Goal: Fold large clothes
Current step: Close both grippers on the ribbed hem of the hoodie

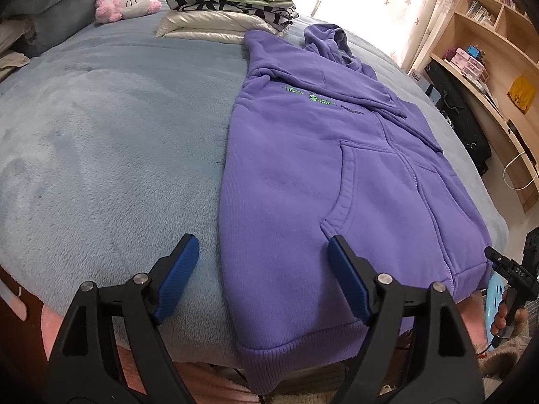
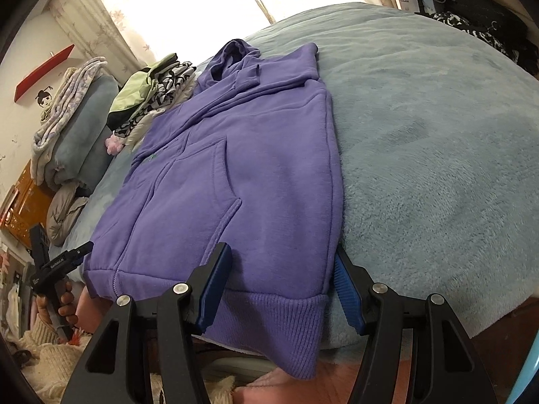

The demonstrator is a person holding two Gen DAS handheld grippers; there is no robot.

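A purple hoodie (image 1: pixel 303 168) lies flat on the blue-grey bed blanket (image 1: pixel 111 134), sleeves folded in over the chest, hood at the far end and ribbed hem hanging over the near bed edge. It also shows in the right wrist view (image 2: pixel 235 175). My left gripper (image 1: pixel 262 245) is open, its fingers straddling the hoodie's left hem corner just above it. My right gripper (image 2: pixel 283 259) is open, its fingers straddling the hoodie's right hem corner. Neither holds cloth. The other gripper appears at each view's edge: the right one (image 1: pixel 505 266) and the left one (image 2: pixel 67 259).
A stack of folded clothes (image 1: pixel 232 3) sits at the far end of the bed beside the hood. A plush toy (image 1: pixel 128 1) lies near pillows at far left. Wooden shelves (image 1: pixel 488 50) stand at the right. The blanket (image 2: pixel 438 134) extends right of the hoodie.
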